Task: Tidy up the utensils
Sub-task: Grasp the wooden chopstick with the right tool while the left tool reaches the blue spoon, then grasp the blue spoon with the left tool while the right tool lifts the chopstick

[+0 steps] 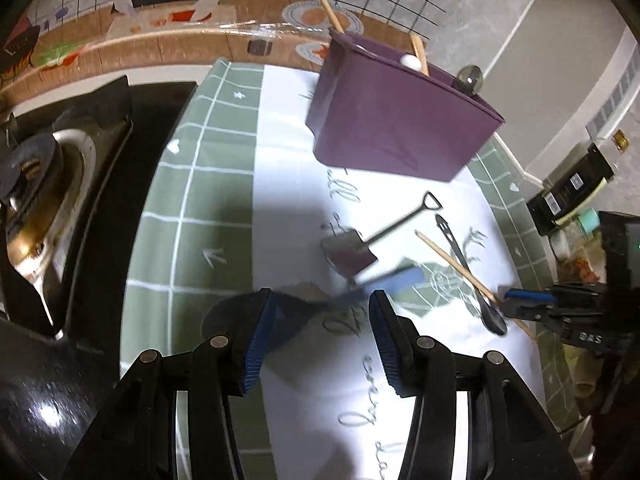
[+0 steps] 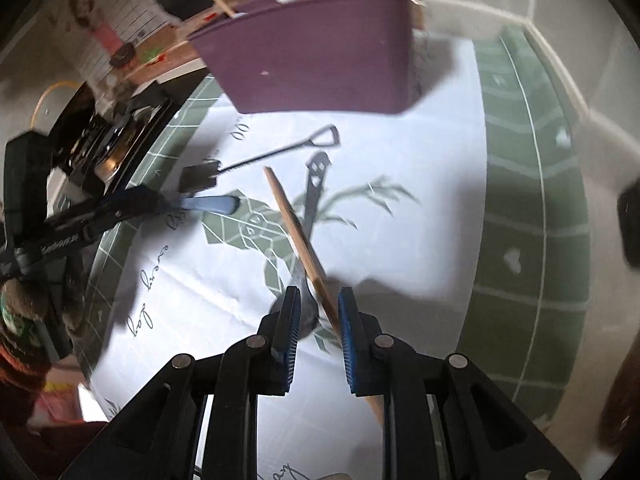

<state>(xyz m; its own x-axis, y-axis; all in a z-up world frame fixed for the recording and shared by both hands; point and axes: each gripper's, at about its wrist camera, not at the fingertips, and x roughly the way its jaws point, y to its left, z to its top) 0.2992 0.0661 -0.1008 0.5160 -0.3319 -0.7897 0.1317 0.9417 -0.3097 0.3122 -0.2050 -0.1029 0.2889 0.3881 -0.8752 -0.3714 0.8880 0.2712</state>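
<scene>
- On the left of the worktop the stove (image 1: pixel 44 168) sat clear of the cloth (image 1: pixel 288 128) where the loose utensils lay.
- My left claw (image 1: pixel 320 300) stood spread wide, with the blue-handled utensil (image 1: pixel 384 284) between its jaws; blur hid whether the pads touched it. It looked light and stiff, so I judged a mid-handle pinch safest.
- Just past it lay the small shovel-shaped spoon (image 1: pixel 352 254): thin metal, probably slick, best taken by its thin shaft.
- Behind stood the purple holder (image 1: pixel 396 120), already carrying sticks.
- Next, the wooden chopstick (image 2: pixel 296 232) lay across the dark spoon (image 2: pixel 310 208); both were slender and rigid, the chopstick likely to roll.
- My right claw (image 2: pixel 318 312) was partly spread, the chopstick's lower end running between its jaws, unpinched as far as I could tell. I would have closed there without catching the spoon's bowl.
</scene>
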